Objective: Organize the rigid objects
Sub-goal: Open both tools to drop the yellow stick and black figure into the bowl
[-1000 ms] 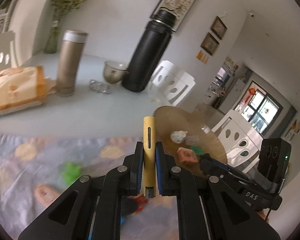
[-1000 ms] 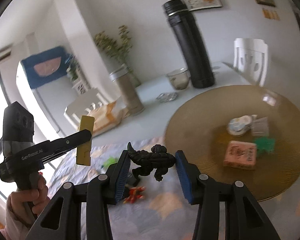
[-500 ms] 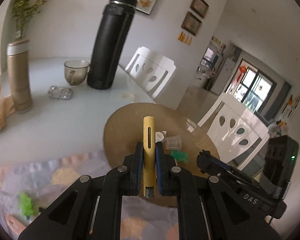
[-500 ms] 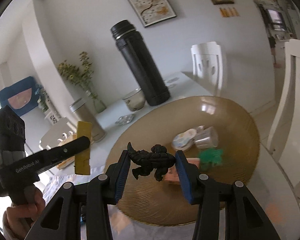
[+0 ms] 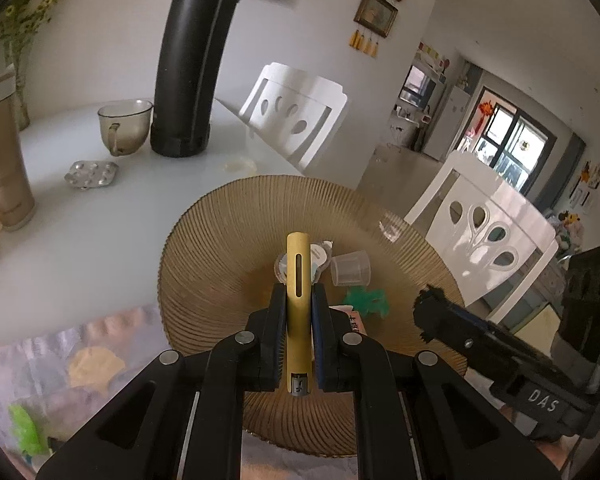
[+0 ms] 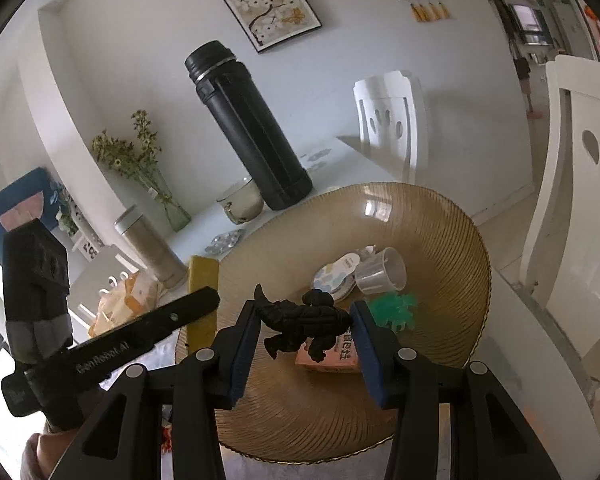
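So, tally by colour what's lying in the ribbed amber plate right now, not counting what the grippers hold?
Clear: 1, plastic cup
White/blue: 1, round lidded pack
Green: 1, toy
Pink: 1, box
Total: 4, all in the plate

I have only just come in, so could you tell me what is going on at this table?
A person is tidying small objects into the ribbed amber plate, with a gripper in each hand. The left gripper is shut on a flat yellow piece, and the right gripper is shut on a black dinosaur figure. Both hang over the plate, which already holds a clear cup, a green toy and a pink box.
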`<state>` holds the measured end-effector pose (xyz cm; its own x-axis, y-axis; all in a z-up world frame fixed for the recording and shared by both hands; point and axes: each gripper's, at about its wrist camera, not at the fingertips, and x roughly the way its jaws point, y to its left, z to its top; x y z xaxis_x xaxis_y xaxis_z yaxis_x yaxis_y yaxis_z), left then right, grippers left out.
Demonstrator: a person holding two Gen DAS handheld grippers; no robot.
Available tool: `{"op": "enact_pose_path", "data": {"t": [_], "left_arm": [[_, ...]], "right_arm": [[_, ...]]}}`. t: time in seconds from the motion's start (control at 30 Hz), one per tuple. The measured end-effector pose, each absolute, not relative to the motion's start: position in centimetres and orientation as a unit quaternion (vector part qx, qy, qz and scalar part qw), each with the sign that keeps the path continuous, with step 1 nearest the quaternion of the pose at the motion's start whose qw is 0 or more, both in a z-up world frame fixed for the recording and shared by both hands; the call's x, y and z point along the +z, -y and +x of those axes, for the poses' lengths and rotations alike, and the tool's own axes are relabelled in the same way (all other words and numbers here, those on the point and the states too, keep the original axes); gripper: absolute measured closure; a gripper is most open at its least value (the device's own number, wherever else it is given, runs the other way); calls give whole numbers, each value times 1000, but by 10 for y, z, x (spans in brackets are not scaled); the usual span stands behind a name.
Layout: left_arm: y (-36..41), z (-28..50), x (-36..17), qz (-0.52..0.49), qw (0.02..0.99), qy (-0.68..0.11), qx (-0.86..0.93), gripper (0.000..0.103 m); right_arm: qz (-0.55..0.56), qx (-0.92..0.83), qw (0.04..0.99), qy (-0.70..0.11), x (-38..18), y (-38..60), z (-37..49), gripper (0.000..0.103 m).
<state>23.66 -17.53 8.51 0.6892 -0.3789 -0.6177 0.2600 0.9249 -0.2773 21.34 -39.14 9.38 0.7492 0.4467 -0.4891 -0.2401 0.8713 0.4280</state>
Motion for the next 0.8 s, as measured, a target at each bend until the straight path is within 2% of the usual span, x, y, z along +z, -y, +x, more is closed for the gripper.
{"op": "enact_pose_path", "data": {"t": [0.03, 0.07, 0.1, 0.13, 0.17, 0.2, 0.43, 0.8], "left_arm": [[176, 238, 84, -85, 913, -357, -177, 93], [176, 239, 83, -88, 911, -360, -178, 86], [176, 241, 84, -92, 910, -365, -174, 56], [176, 241, 84, -94, 910, -368, -166, 39], [174, 240, 86, -87, 916, -368, -137, 9], [171, 238, 89, -80, 923, -359, -117, 0], [157, 224, 103, -55, 934, -337, -104, 0], [107, 191, 117, -63, 941, -324, -70, 0]], "right_arm": [[170, 184, 921, -299, 94, 391, 212, 56], [169, 182, 922, -298, 95, 391, 213, 36], [172, 184, 921, -298, 96, 392, 213, 21], [179, 189, 918, -298, 96, 392, 214, 0], [196, 194, 917, -289, 97, 395, 211, 0], [214, 193, 915, -282, 98, 400, 210, 0], [265, 202, 899, -285, 97, 415, 212, 0], [239, 218, 903, -281, 105, 392, 204, 0]]}}
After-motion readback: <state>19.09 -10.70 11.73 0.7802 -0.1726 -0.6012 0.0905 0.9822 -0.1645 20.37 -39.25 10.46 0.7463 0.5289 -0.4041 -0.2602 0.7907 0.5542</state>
